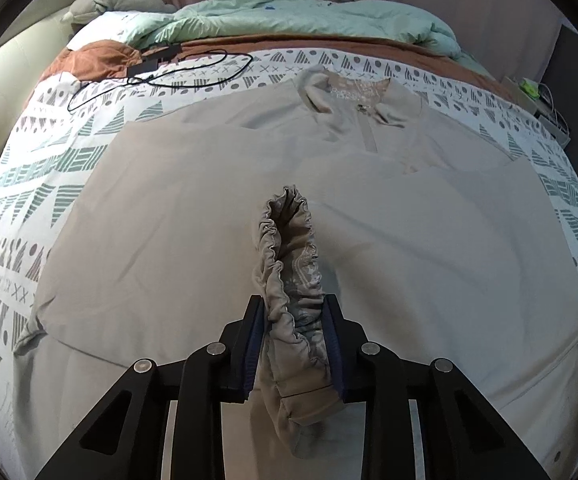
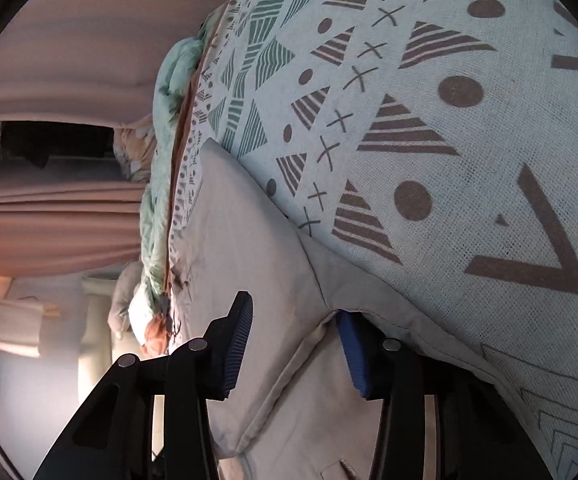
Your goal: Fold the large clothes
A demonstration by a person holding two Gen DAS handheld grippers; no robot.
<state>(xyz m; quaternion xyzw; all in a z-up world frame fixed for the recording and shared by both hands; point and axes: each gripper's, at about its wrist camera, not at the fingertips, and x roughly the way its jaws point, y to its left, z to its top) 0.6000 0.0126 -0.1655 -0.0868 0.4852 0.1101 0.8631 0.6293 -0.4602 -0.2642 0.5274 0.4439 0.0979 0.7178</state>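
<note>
- We hold the left gripper [image 1: 294, 344] clenched on the gathered cuff [image 1: 289, 264] of the beige jacket [image 1: 169, 240]; both blue pads press the bunched cloth, which stands up from between them and runs straight away from the claw toward the collar [image 1: 353, 92].
- The cuff's long axis lines up with the jacket's zip line, so we judge the coming move to be a carry along that line or a lay-down across the chest.
- Our right gripper [image 2: 295, 344] sits at the jacket's side edge. One pad [image 2: 237, 344] is bare and stands off the cloth, the other is half tucked under a seamed fold [image 2: 321, 320]. The cloth lies between the jaws, but we see no pinch yet, so we call this claw released around the fabric.
- The jacket lies flat, front up, in the middle of the patterned bedsheet [image 1: 29, 184], collar at the far end from us, hem nearest.
- Left of the jacket, the sheet is bare and gives room to swing a sleeve; right of it, the margin of sheet is narrower.
- Beyond the collar, a black cable [image 1: 193, 68] loops on the sheet, well apart from the jacket.
- Farther still, the green duvet [image 1: 289, 16] is heaped, which limits how far forward we can push the fold.
</note>
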